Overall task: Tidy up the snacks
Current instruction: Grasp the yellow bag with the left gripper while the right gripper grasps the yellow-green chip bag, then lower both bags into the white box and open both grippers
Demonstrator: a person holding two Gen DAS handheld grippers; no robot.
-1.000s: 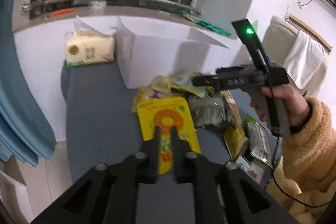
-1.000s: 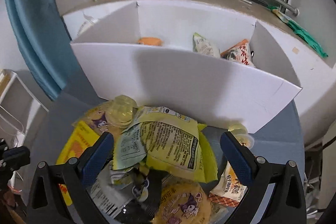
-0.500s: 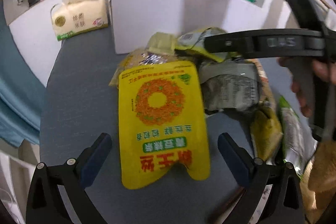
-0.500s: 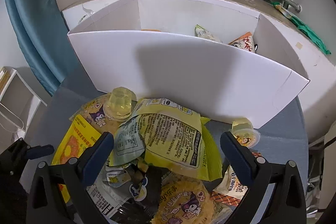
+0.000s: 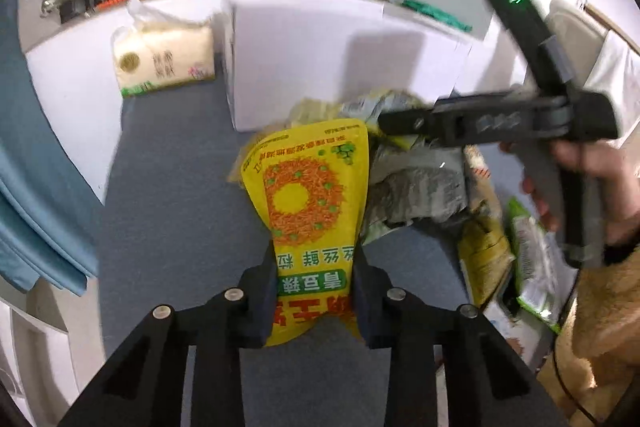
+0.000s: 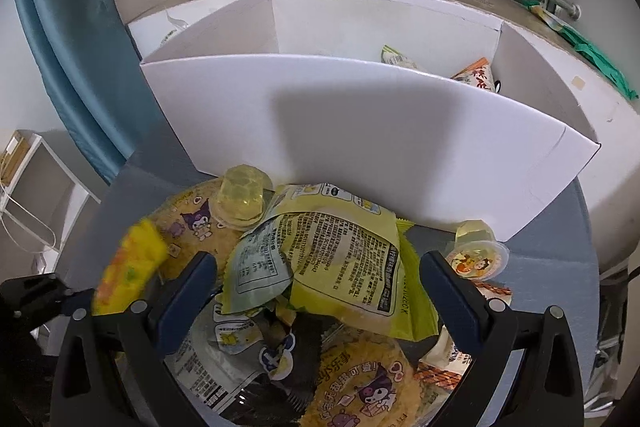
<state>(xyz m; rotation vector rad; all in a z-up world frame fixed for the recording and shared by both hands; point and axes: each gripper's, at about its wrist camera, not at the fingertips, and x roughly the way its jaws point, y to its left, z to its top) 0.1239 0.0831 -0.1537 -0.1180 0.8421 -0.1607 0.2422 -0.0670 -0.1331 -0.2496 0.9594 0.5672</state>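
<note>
My left gripper (image 5: 314, 291) has just closed its jaws on the yellow snack bag (image 5: 308, 203) — pads pinch its lower edge, the bag extending toward 12 o'clock over the snack pile (image 6: 320, 267). My right gripper (image 6: 318, 291) hangs over that pile with jaws spread wide, gripping nothing. The white box (image 6: 360, 131) stands at 12 o'clock — two packets (image 6: 474, 77) lie inside.

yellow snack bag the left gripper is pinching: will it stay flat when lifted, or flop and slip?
The left gripper has just closed on the yellow snack bag, which already buckles at the pinch, so it is probably soft and will likely droop. It looks thin and flat, probably light. The film seems glossy, and the grip sits near one end, so it may swing or slide.
</note>
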